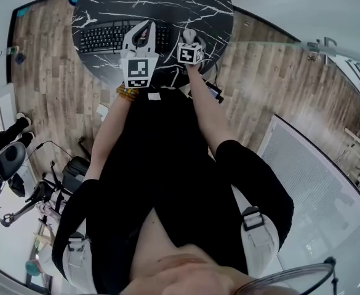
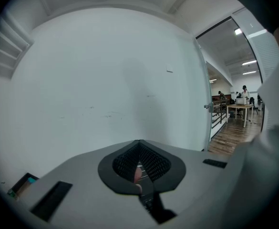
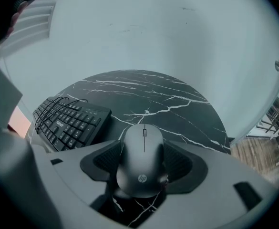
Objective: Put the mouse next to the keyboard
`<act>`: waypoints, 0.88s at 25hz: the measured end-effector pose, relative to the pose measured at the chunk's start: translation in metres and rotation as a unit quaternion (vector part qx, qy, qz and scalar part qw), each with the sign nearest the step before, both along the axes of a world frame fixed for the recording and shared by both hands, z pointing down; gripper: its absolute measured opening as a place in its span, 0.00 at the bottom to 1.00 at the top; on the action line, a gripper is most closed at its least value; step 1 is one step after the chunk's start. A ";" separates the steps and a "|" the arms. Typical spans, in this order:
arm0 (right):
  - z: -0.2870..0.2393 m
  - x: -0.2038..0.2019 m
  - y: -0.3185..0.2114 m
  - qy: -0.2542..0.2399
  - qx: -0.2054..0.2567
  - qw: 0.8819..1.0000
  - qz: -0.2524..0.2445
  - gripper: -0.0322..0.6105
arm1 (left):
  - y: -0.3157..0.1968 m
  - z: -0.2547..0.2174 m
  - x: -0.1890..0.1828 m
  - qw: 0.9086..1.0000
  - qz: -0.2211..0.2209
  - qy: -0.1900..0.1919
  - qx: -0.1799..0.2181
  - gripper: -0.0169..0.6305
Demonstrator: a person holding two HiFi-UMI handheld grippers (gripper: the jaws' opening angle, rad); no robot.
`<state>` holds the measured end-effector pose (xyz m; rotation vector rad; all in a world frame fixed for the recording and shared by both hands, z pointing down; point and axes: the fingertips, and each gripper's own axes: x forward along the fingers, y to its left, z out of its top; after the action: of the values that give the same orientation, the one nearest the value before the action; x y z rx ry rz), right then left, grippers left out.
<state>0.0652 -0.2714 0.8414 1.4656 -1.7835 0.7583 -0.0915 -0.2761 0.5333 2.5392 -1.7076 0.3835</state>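
A grey HP mouse (image 3: 142,160) sits between the dark pads of my right gripper (image 3: 143,162), which is shut on it above the black marble table (image 3: 177,106). The black keyboard (image 3: 70,123) lies just to the left of the mouse, on the table's left side. In the head view the right gripper (image 1: 190,37) is over the near part of the table (image 1: 192,2), right of the keyboard (image 1: 106,37). My left gripper (image 1: 140,37) hangs over the keyboard's right end. In its own view the left gripper (image 2: 140,168) is shut on nothing and faces a white wall.
A thin black cable (image 3: 53,104) loops over the keyboard's far end. The round table stands against a white wall on a wooden floor (image 1: 50,91). An office chair (image 1: 4,161) and gear stand at the left, a glass railing (image 1: 327,48) at the right.
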 end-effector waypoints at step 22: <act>-0.039 -0.014 0.002 0.011 0.058 0.998 0.002 0.48 | 0.013 0.000 0.013 1.000 0.013 -0.006 -0.001 0.04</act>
<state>0.0514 -0.2691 0.8020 1.5478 -1.8348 0.6465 -0.0781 -0.2632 0.5336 2.5654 -1.6792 0.4028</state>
